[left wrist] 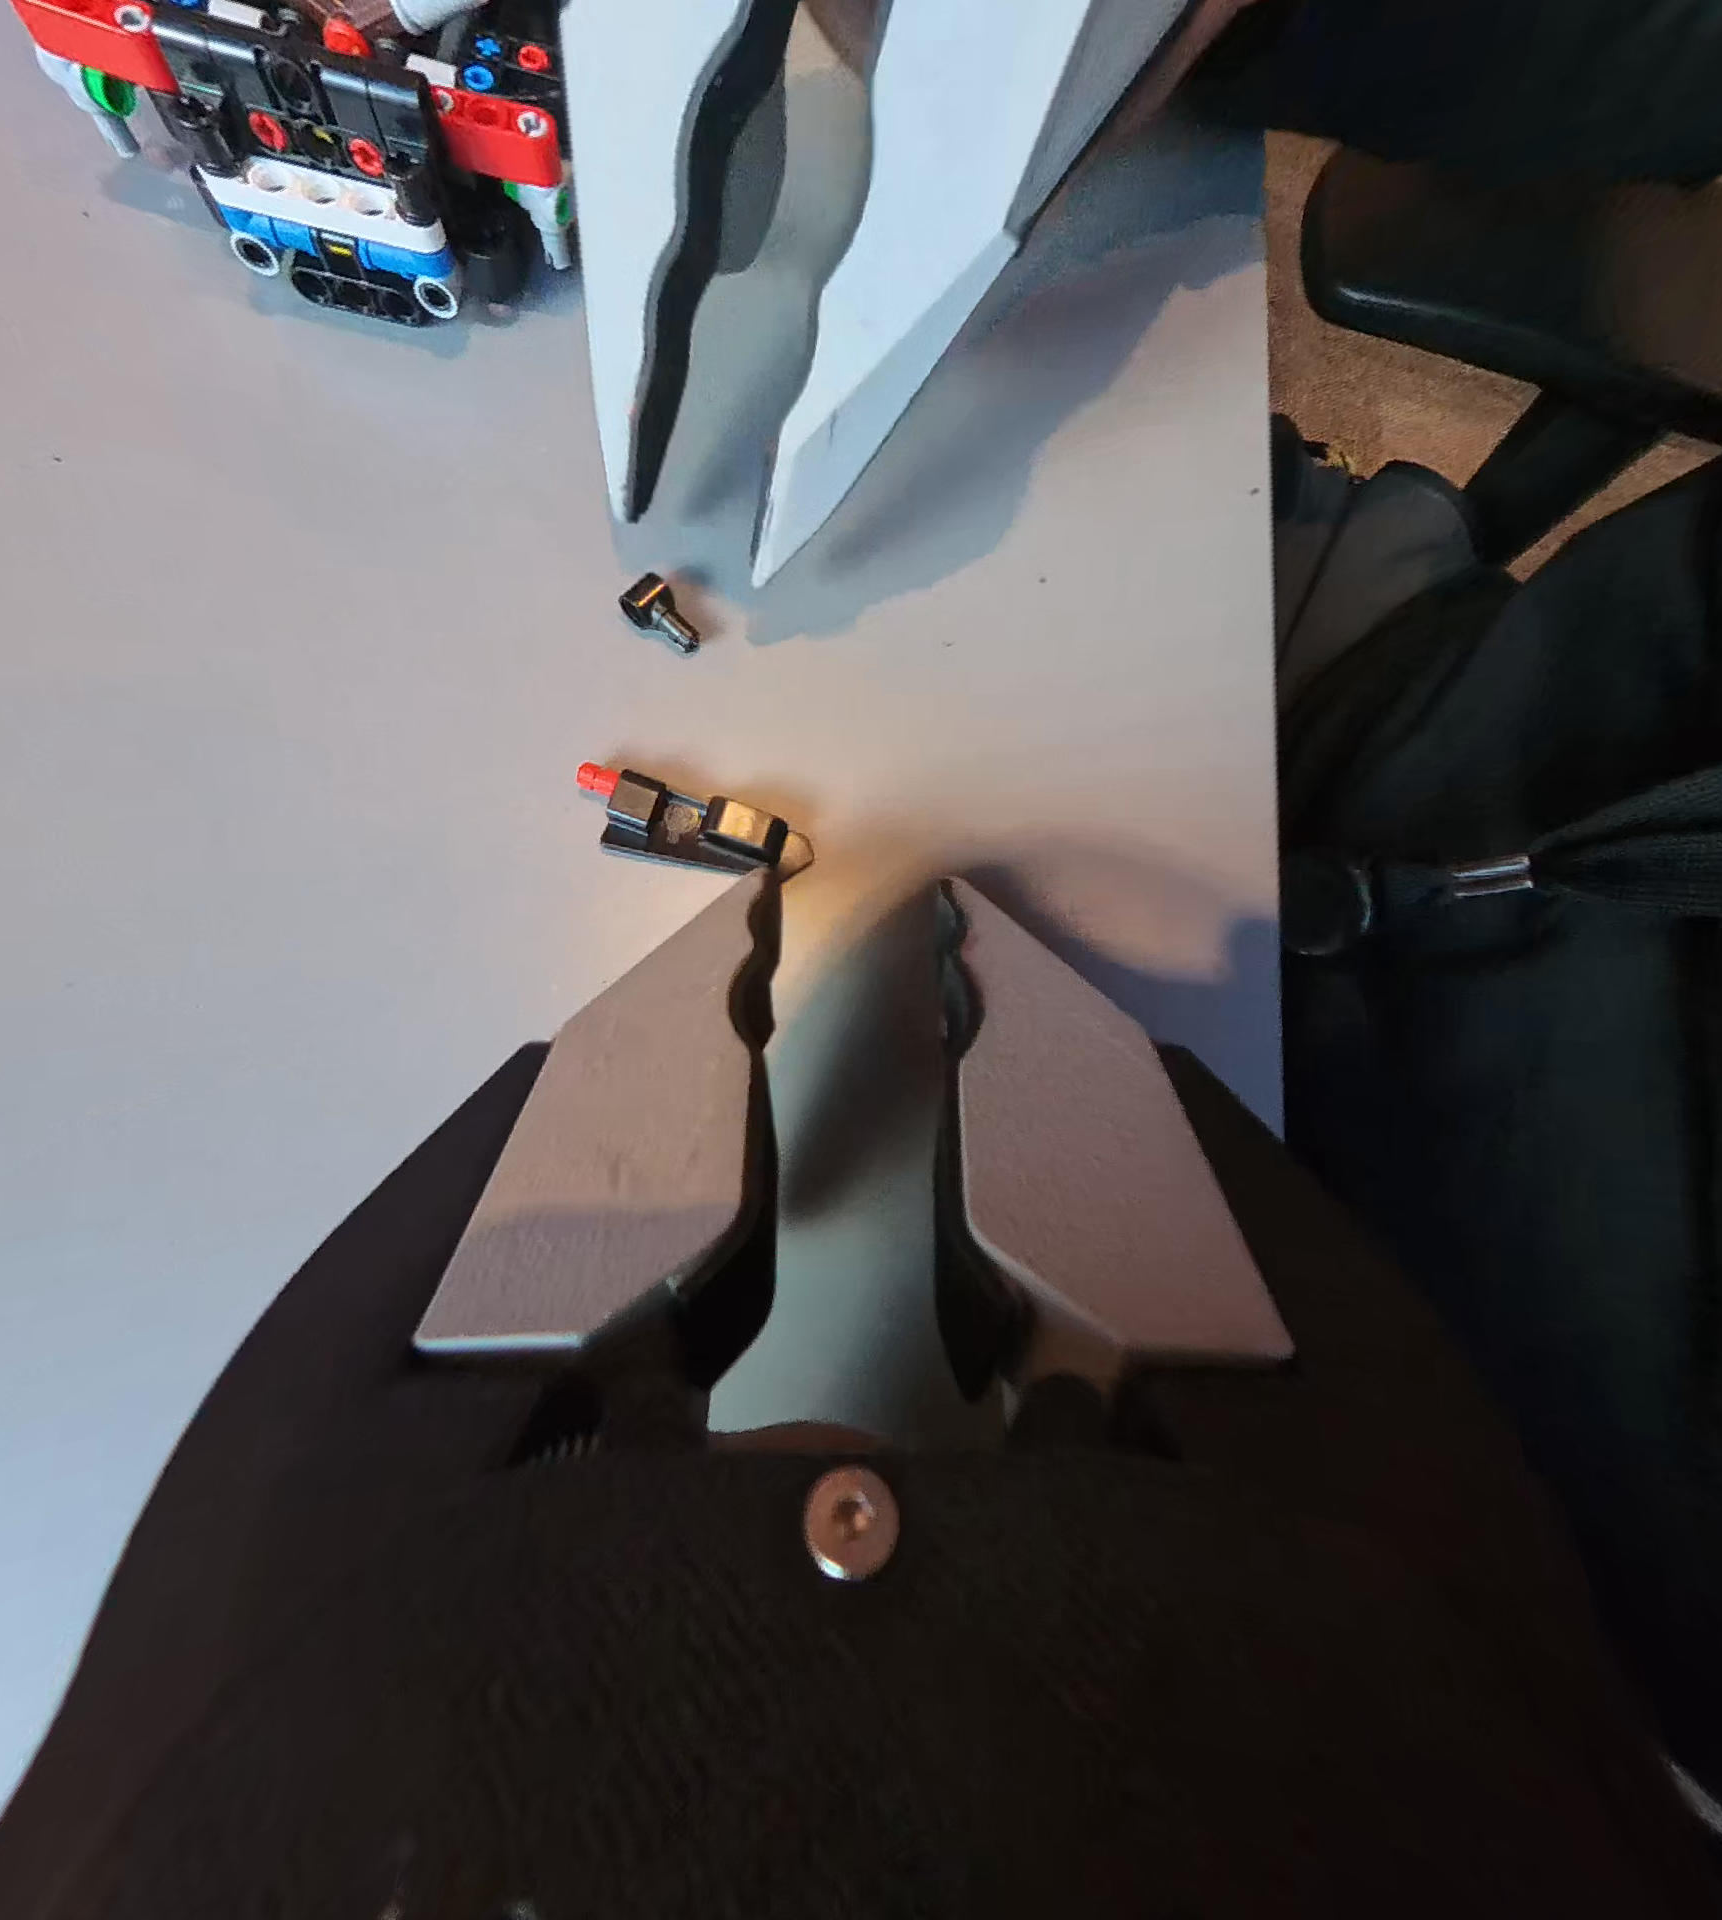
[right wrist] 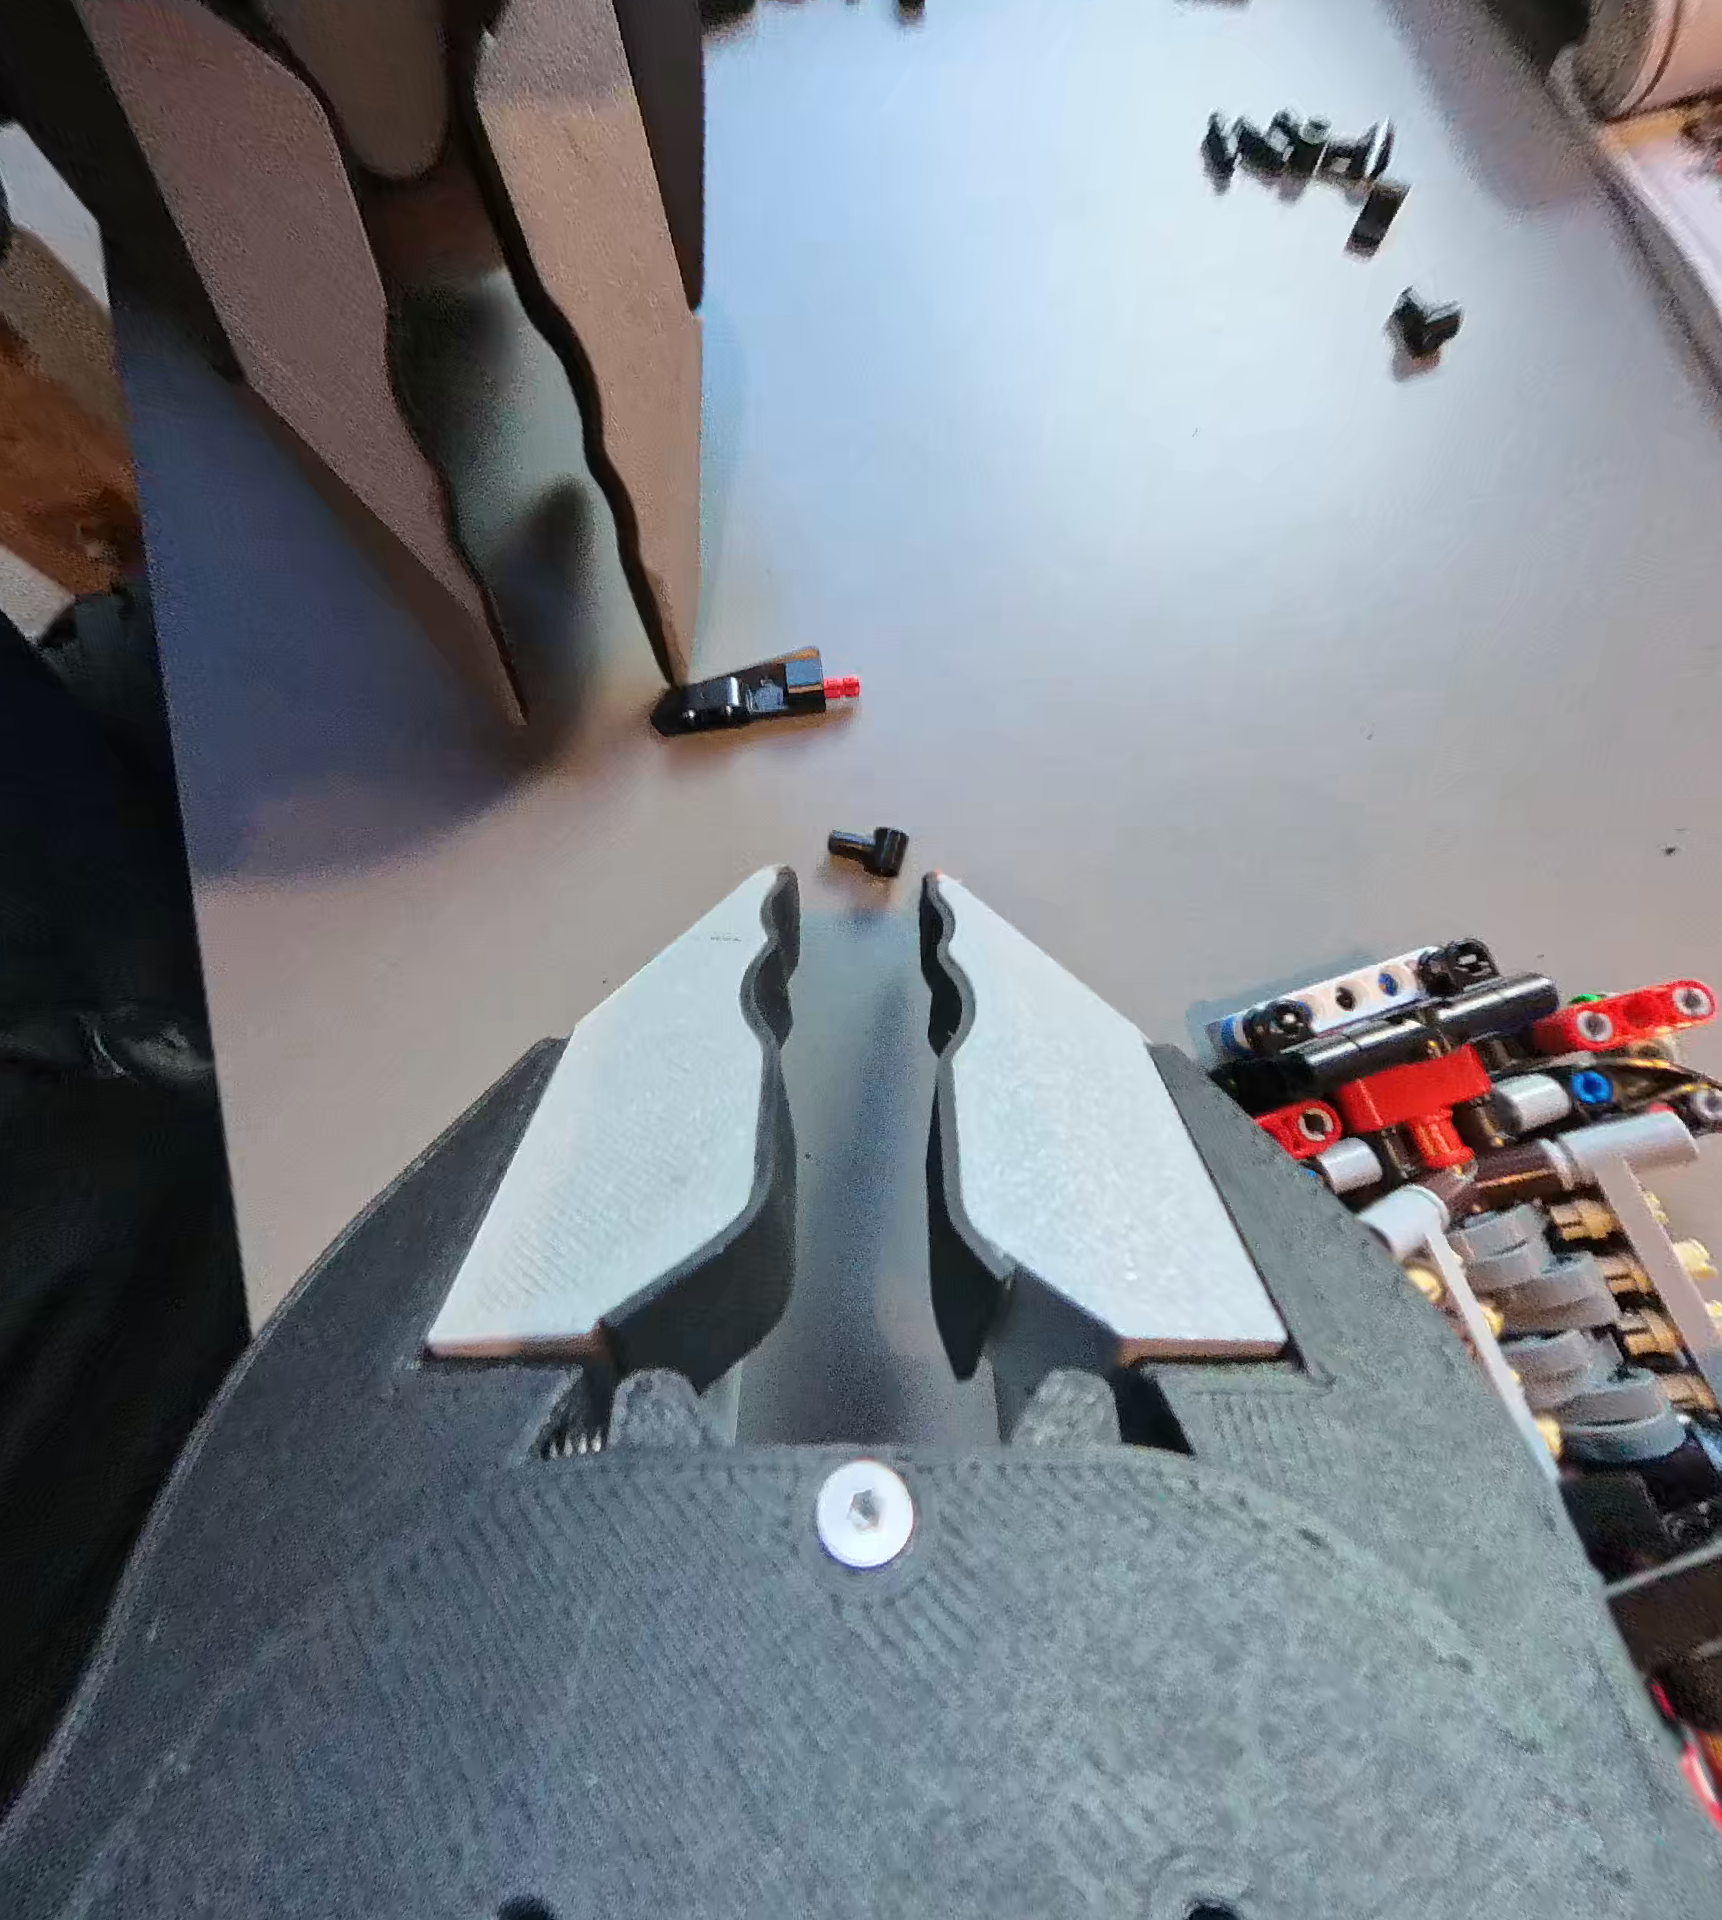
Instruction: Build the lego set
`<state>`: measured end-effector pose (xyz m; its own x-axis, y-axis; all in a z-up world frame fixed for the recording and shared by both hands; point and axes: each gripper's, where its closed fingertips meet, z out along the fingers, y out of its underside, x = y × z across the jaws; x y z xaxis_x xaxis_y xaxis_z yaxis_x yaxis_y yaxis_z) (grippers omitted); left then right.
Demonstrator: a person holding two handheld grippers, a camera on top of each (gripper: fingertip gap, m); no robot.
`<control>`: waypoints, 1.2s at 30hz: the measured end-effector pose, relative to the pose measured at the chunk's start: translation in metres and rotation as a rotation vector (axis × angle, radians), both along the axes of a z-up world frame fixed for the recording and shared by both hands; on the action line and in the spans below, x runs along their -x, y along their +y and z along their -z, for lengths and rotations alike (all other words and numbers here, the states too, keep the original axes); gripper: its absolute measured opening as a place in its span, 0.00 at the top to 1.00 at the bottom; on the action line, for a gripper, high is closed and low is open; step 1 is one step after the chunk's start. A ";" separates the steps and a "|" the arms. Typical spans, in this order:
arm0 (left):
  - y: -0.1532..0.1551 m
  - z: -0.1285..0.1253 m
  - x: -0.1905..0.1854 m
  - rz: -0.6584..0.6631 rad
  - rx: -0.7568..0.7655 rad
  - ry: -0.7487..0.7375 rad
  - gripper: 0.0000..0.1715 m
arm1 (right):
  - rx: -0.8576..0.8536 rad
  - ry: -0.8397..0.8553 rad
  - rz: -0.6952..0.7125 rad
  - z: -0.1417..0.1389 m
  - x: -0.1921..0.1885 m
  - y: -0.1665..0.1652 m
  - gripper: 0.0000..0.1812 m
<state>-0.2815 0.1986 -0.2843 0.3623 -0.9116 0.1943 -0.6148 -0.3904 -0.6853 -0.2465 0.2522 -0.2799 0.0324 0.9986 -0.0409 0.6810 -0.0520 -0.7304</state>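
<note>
Black plastic elbow connector (right wrist: pixel 869 848) is found lying crosswise on the grey table (right wrist: pixel 1148 623), just ahead of the empty, narrowly parted right gripper (right wrist: pixel 858 878), while the likewise parted, empty left gripper (left wrist: pixel 857 883) is noted beside the black red-pinned piece (left wrist: pixel 696 821).

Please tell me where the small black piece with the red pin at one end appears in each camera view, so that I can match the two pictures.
Left wrist view: black piece with the red pin lies at centre, just beyond the left gripper, red end pointing left.
Right wrist view: same piece lies left of centre, at the tip of the other gripper, red end pointing right.
Shared landmark: the small black connector lying on the table beside it.
</note>
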 end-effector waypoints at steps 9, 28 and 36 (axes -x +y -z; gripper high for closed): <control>0.005 0.001 0.000 -0.014 -0.023 0.004 0.89 | 0.005 0.001 -0.087 0.006 0.007 -0.025 0.94; 0.035 0.002 0.001 -0.004 -0.088 0.041 0.77 | -0.062 0.009 -0.211 0.008 0.016 -0.015 0.97; 0.031 0.002 -0.001 -0.021 -0.109 -0.001 0.83 | -0.035 0.049 -0.164 0.003 0.021 -0.024 0.97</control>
